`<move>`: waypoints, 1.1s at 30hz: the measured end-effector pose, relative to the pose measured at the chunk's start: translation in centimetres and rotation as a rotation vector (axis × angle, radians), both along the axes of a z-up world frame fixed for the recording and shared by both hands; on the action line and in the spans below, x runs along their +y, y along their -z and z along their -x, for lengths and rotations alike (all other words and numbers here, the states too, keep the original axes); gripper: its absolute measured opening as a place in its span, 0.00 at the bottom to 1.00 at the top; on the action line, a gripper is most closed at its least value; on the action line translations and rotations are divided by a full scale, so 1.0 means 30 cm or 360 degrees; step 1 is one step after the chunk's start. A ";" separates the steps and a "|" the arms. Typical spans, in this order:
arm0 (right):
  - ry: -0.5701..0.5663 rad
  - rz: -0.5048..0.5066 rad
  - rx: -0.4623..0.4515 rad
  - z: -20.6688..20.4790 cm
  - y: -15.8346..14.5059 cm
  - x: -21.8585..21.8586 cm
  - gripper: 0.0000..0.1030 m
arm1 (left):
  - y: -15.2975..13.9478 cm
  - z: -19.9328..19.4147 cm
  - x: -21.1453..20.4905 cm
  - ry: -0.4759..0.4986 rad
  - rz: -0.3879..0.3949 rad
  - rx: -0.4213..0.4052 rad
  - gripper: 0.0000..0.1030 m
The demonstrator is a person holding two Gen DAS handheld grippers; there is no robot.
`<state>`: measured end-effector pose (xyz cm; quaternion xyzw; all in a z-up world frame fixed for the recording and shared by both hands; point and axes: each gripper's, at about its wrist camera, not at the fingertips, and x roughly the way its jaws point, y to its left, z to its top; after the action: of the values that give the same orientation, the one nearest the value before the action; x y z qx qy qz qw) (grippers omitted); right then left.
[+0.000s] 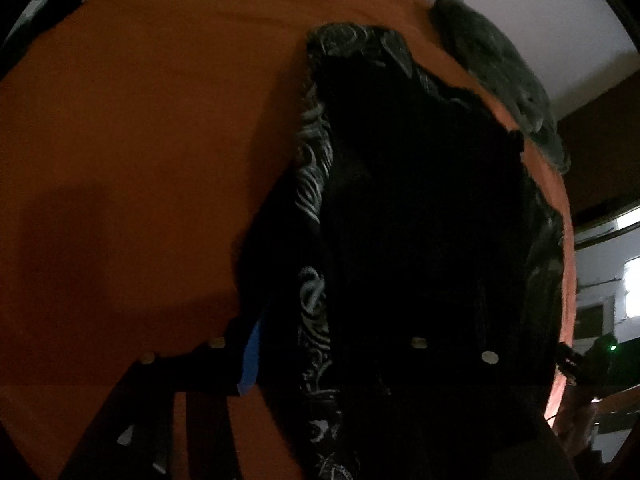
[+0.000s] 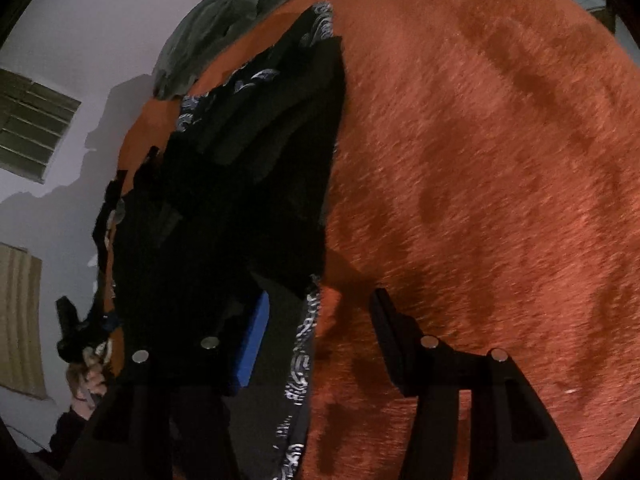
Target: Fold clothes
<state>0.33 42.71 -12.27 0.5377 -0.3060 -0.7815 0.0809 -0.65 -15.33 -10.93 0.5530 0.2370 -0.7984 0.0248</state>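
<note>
My left gripper [image 1: 320, 344] and right gripper [image 2: 320, 320] both stand open, gripping nothing, each straddling an edge of the black white-patterned garment [image 2: 248, 184] lying on the fuzzy orange blanket [image 2: 480, 160].

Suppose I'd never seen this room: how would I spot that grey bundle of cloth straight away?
Start with the big orange blanket that covers the whole surface. Follow it to its far edge, where it meets the pale wall. There lies the crumpled grey cloth, plain and dull green-grey, unlike the black garment with white swirls spread nearer the middle.
</note>
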 end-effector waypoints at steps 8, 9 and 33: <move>0.0035 0.0089 0.0076 0.000 0.013 -0.015 0.08 | -0.017 -0.001 0.093 0.0005 0.0107 0.0123 0.05; 0.0040 0.0087 0.0077 -0.001 0.007 -0.017 0.07 | -0.023 -0.010 0.082 -0.0022 0.0093 0.0124 0.05; -0.0048 -0.0208 0.0218 0.236 -0.159 0.051 0.46 | -0.279 -0.008 0.054 0.0054 0.0111 0.0286 0.18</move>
<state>-6.74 44.24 -7.51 0.4916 -0.2400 -0.8335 0.0783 -0.42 -13.69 -2.56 0.4818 0.2009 -0.8529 0.0091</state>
